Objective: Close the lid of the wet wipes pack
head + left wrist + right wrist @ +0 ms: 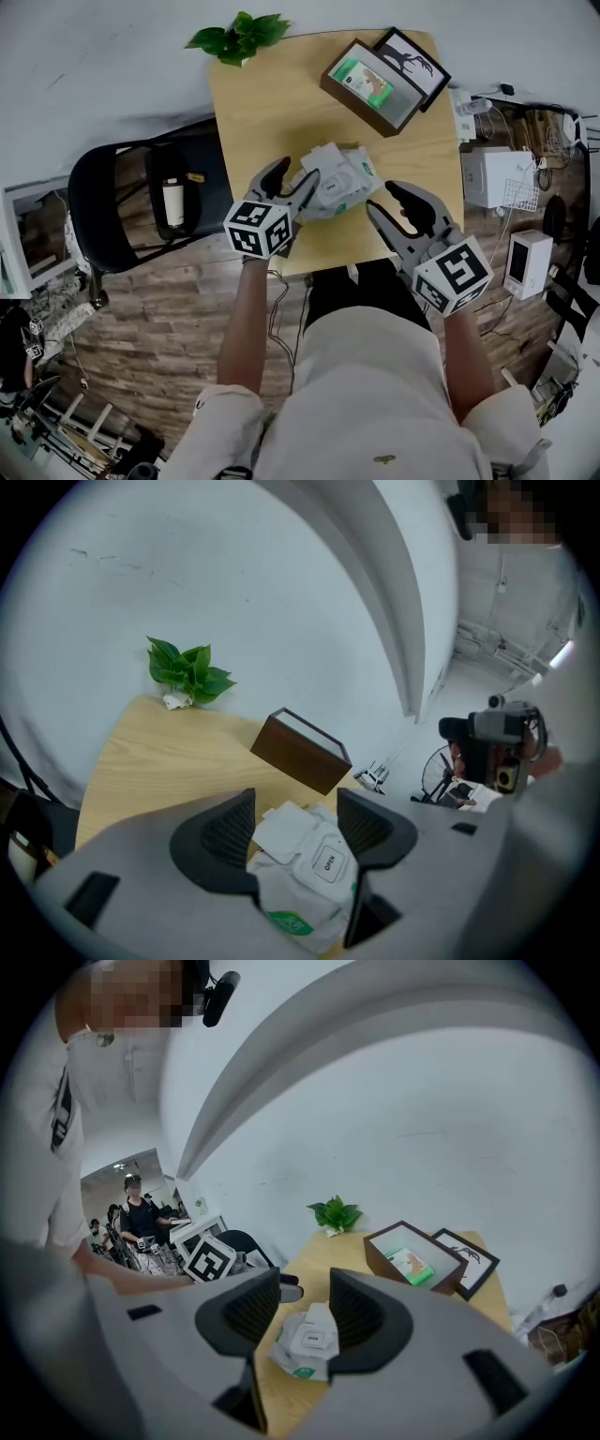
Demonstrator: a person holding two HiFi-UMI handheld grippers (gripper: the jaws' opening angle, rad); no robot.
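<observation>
The white wet wipes pack [339,183] with a green mark lies crumpled near the middle of the wooden table [262,112]. A white flap [286,827] stands up at its far end, beyond the tab printed OPEN. My left gripper [291,180] is open at the pack's left edge. In the left gripper view the pack [309,878] shows between the jaws of that gripper [295,808], and neither pad presses on it. My right gripper [386,199] is open just right of the pack, nothing in it. Its own view shows the pack [305,1344] lower down, beyond the gripper [305,1288].
A brown open box [370,84] holding a green-printed pack and a black picture frame [412,61] stand at the table's far right. A green plant [239,37] sits at the far edge. A black chair [141,202] is on the left, white appliances [497,178] on the right.
</observation>
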